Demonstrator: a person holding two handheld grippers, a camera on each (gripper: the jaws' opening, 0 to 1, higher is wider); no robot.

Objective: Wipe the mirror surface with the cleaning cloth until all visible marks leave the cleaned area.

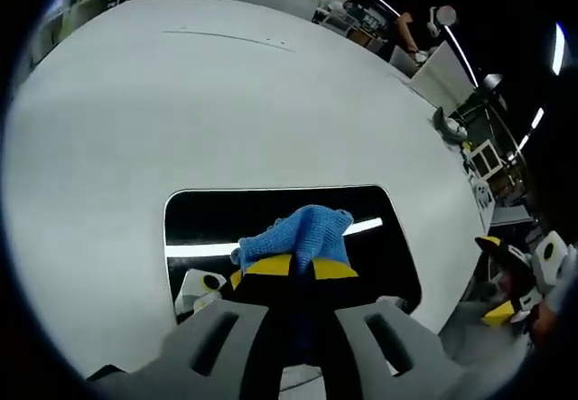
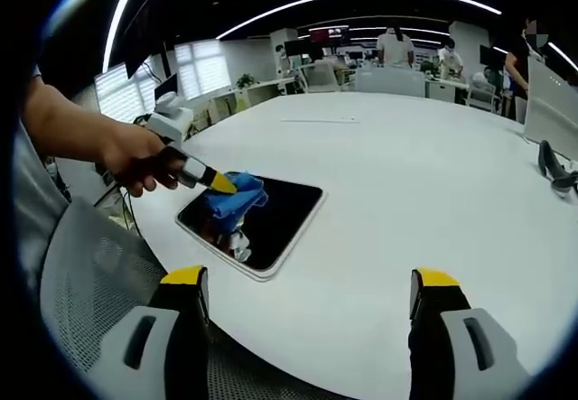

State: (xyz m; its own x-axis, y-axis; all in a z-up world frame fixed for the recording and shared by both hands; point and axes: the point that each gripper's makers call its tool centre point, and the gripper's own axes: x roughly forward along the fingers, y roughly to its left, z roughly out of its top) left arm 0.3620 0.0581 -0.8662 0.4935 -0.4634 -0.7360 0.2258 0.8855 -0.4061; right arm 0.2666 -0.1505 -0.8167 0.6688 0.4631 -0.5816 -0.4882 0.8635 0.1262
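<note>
No brand, label or writing can be read in either view.

In the left gripper view, the left claw is closed on the blue cleaning cloth, its yellow-tipped jaws pinching the bunched fabric at about 6 o'clock. The cloth rests on the mirror, a dark rectangle with rounded corners lying flat on the white table. The glass reflects a bright strip of ceiling light and part of the claw itself. At 4 o'clock, off the table edge, the right claw shows as yellow tips and grey housing.

The right gripper view looks from farther back. Here the right claw stands wide, both jaws apart with nothing between them, hovering over the near table edge. The mirror lies at about 9 o'clock, near the table's edge, with the cleaning cloth on its far-left part. This view adds a person's hand gripping the left claw, and a forearm reaching in from 10 o'clock. A grey mesh chair sits at 8 o'clock. People stand among desks at 12 o'clock.
</note>
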